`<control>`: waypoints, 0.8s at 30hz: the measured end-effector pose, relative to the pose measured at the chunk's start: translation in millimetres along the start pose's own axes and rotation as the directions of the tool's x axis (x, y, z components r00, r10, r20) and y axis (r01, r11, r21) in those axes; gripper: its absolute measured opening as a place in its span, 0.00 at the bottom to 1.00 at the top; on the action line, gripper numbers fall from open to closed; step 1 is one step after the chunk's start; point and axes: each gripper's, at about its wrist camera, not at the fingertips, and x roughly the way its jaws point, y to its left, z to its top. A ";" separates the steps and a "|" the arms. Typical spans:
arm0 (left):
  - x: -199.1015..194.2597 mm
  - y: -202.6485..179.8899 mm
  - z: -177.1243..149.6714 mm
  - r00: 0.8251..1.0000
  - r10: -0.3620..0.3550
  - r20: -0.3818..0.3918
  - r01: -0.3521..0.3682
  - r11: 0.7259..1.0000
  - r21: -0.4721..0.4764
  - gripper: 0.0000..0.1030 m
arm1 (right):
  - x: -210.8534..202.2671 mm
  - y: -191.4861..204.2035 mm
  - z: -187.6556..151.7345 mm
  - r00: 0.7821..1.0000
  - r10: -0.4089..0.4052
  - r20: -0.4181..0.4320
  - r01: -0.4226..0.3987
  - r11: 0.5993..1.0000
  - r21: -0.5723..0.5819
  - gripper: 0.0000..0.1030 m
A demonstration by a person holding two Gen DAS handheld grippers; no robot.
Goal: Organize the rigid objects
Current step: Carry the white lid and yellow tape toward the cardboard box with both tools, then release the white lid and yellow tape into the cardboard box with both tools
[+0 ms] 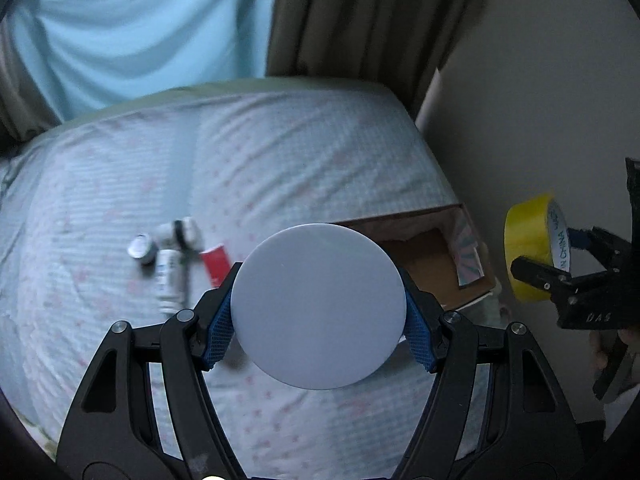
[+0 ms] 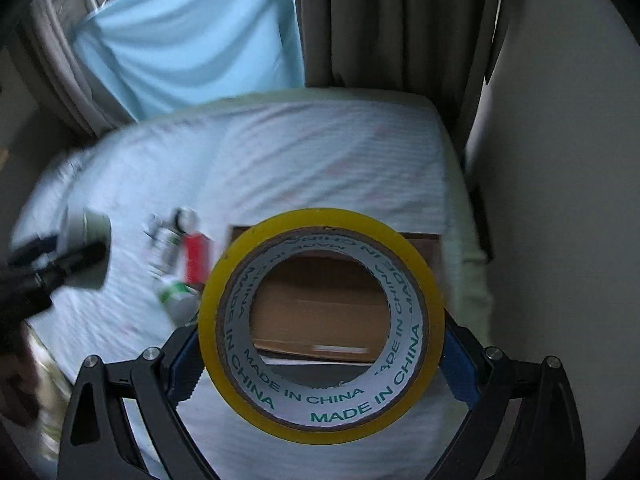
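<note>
- A round, flat, pale grey-white disc (image 1: pixel 318 306) is pinched by its edges between the blue pads (image 1: pixel 219 330) of the left gripper (image 1: pixel 319 328), held in the air above the bed.
- A yellow roll of adhesive tape (image 2: pixel 322 326) with a white inner ring printed "MADE IN CHINA" is clamped across its outer rim by the right gripper (image 2: pixel 320 356), its hole facing the camera.
- Through that hole shows the brown inside of an open cardboard box (image 2: pixel 424 248), which lies on the bed near the right edge, beside the wall.
- In the left wrist view the same box (image 1: pixel 432 256) sits just behind the disc, and the taped roll (image 1: pixel 534 246) hangs to the right of it, off the bed edge.
- A blurred cluster of small items (image 1: pixel 172 258) lies on the bedsheet left of the box: white bottles, a small round tin, and a red tube (image 1: pixel 216 266).
- The bed (image 1: pixel 300 152) wears a pale sheet with a faint pink pattern.
- Behind it hang a light blue cloth (image 1: pixel 132 32) and drab brown curtains (image 1: pixel 360 20).
</note>
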 end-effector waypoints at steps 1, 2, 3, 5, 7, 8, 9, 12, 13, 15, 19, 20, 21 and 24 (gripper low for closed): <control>8.7 -4.8 1.9 1.000 0.001 -0.013 -0.001 1.000 0.004 0.66 | 7.7 -9.0 -0.6 1.000 -0.001 -0.011 0.001 1.000 -0.010 0.93; 18.5 -11.6 3.5 1.000 0.000 -0.028 0.001 1.000 0.006 0.66 | 12.0 -18.8 -3.4 1.000 0.007 -0.018 -0.007 1.000 -0.015 0.93; 30.2 -19.0 5.5 0.999 -0.001 -0.045 0.002 1.000 0.010 0.66 | 20.2 -25.7 -3.4 0.999 0.019 -0.027 -0.020 1.000 -0.023 0.93; 53.2 -28.9 8.2 0.997 0.005 -0.079 -0.003 1.000 0.020 0.66 | 34.2 -34.6 -5.1 0.999 0.019 -0.036 -0.021 0.998 -0.054 0.93; 82.0 -34.3 11.1 0.993 0.017 -0.117 -0.014 0.999 0.030 0.66 | 50.3 -32.4 -5.9 0.999 -0.001 -0.052 -0.005 0.993 -0.114 0.93; 95.0 -38.3 11.7 0.991 0.021 -0.134 -0.017 0.999 0.030 0.66 | 60.0 -31.7 -6.8 0.998 -0.006 -0.062 -0.003 0.989 -0.145 0.93; 109.1 -41.8 12.6 0.988 0.020 -0.151 -0.016 1.000 0.024 0.66 | 68.3 -29.7 -7.4 0.997 -0.006 -0.072 -0.007 0.985 -0.172 0.93; 150.0 -47.3 13.5 0.978 0.028 -0.206 -0.023 0.999 0.028 0.66 | 99.1 -28.7 -11.6 0.995 0.004 -0.102 -0.027 0.973 -0.230 0.93; 164.0 -48.2 13.7 0.974 0.038 -0.222 -0.030 0.999 0.038 0.66 | 110.0 -29.9 -13.3 0.994 0.004 -0.111 -0.031 0.969 -0.245 0.93; 193.0 -53.3 13.0 0.964 0.059 -0.258 -0.046 0.997 0.055 0.66 | 130.5 -27.7 -20.0 0.991 -0.003 -0.132 -0.034 0.959 -0.282 0.93; 240.8 -53.3 7.7 0.941 0.076 -0.331 -0.062 0.997 0.051 0.66 | 160.8 -23.7 -29.5 0.988 -0.030 -0.152 -0.025 0.937 -0.349 0.93; 246.4 -52.0 6.4 0.937 0.081 -0.340 -0.067 0.996 0.052 0.66 | 167.3 -22.8 -32.0 0.987 -0.028 -0.157 -0.031 0.932 -0.360 0.93; 254.6 -52.0 4.0 0.932 0.088 -0.351 -0.073 0.996 0.056 0.66 | 171.4 -22.0 -33.0 0.987 -0.024 -0.161 -0.036 0.931 -0.364 0.93; 268.8 -53.9 -0.9 0.923 0.098 -0.372 -0.077 0.994 0.071 0.66 | 180.7 -22.5 -35.2 0.985 -0.003 -0.172 -0.059 0.933 -0.354 0.93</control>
